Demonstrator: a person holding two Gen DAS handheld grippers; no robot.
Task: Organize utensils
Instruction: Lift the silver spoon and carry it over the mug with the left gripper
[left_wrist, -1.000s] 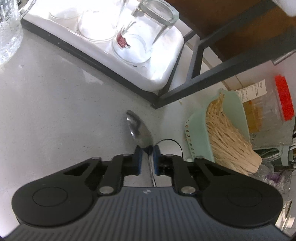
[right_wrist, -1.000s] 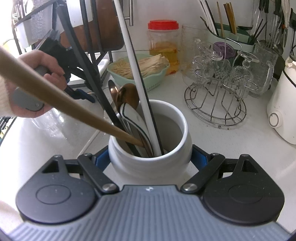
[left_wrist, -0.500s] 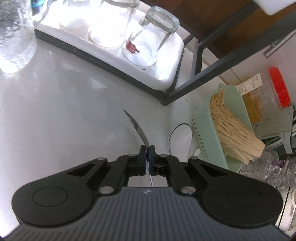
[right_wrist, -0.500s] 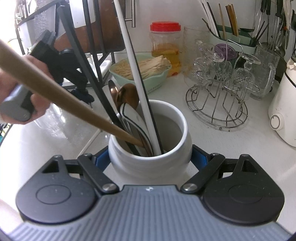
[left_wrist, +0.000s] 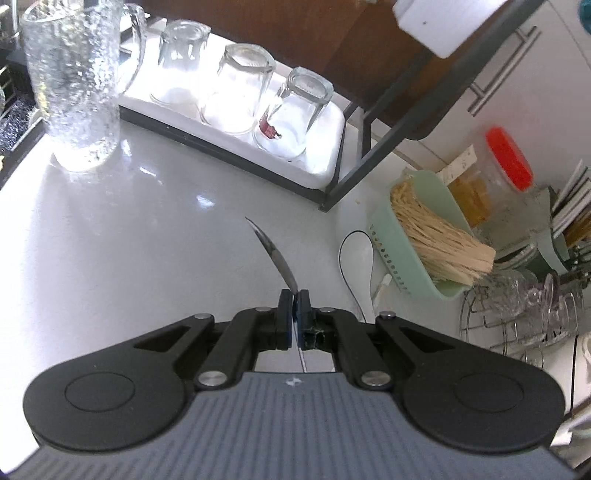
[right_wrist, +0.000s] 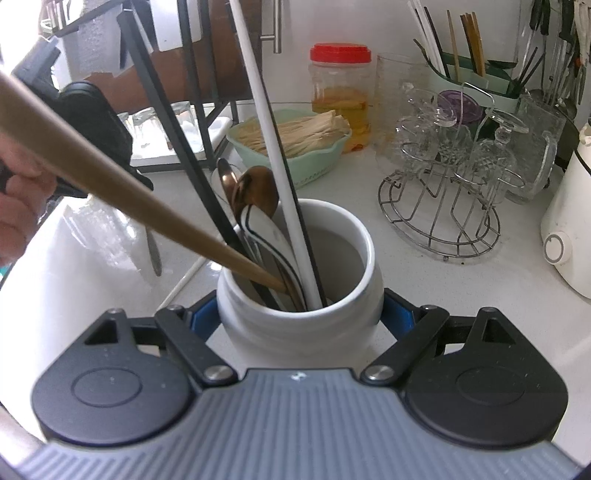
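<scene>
My left gripper (left_wrist: 294, 301) is shut on a steel spoon (left_wrist: 275, 254), which it holds edge-on above the white counter, bowl pointing away. A white ladle-like spoon (left_wrist: 360, 254) lies on the counter just to the right. My right gripper (right_wrist: 299, 317) is shut on a white ceramic utensil crock (right_wrist: 365, 266), one blue pad on each side. In the crock stand a wooden handle (right_wrist: 110, 195), a copper spoon (right_wrist: 258, 192), a white rod (right_wrist: 273, 147) and several other utensils. In the right wrist view a hand (right_wrist: 18, 199) holds the left gripper at far left, the steel spoon (right_wrist: 153, 251) hanging below.
A glass pitcher (left_wrist: 74, 85) and a white tray (left_wrist: 325, 147) of upturned glasses sit under a black rack frame (left_wrist: 406, 125). A green basket (left_wrist: 436, 236) of sticks and a red-lidded jar (left_wrist: 506, 158) stand right. A wire glass rack (right_wrist: 443, 206) and white appliance (right_wrist: 569, 229) are beyond the crock.
The left gripper closed on the steel spoon and lifted it off the counter, pulling back so the pitcher and whole tray came into view. The right gripper and crock stayed still.
</scene>
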